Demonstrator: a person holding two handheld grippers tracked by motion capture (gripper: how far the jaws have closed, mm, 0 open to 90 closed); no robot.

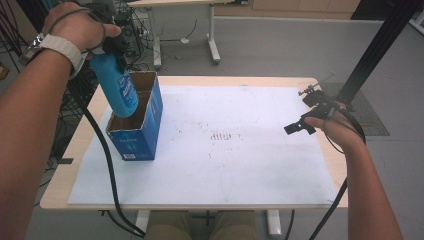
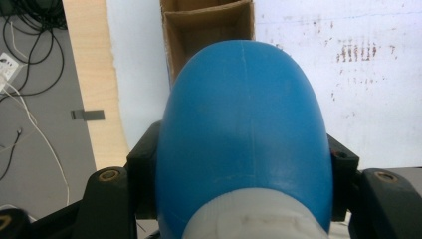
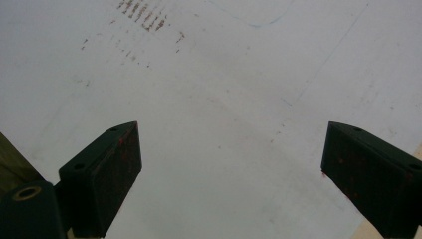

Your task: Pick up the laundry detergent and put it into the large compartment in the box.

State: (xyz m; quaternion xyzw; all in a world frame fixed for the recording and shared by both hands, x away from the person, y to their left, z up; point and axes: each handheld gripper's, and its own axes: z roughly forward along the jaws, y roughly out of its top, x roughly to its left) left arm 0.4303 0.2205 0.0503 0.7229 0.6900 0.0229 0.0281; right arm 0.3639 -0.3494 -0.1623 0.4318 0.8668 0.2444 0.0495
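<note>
A blue bottle (image 1: 116, 85) with a white label hangs bottom-down, its lower end inside the near compartment of an open blue cardboard box (image 1: 148, 126) at the table's left. My left gripper (image 1: 111, 44) is shut on the bottle's upper part, held high by the left hand. In the left gripper view the bottle (image 2: 244, 134) bulges between both black jaws, with the box's brown interior (image 2: 209, 27) beyond it. My right gripper (image 1: 301, 121) hovers over the table's right edge. In the right gripper view it (image 3: 231, 164) stands open, its jaws wide apart over bare white board.
A white board (image 1: 240, 150) covers most of the wooden table (image 1: 60, 192) and carries faint reddish marks (image 1: 221, 136) at its middle. A black cable (image 1: 107, 170) trails from the left gripper over the table's left side. Another desk's legs (image 1: 214, 47) stand behind.
</note>
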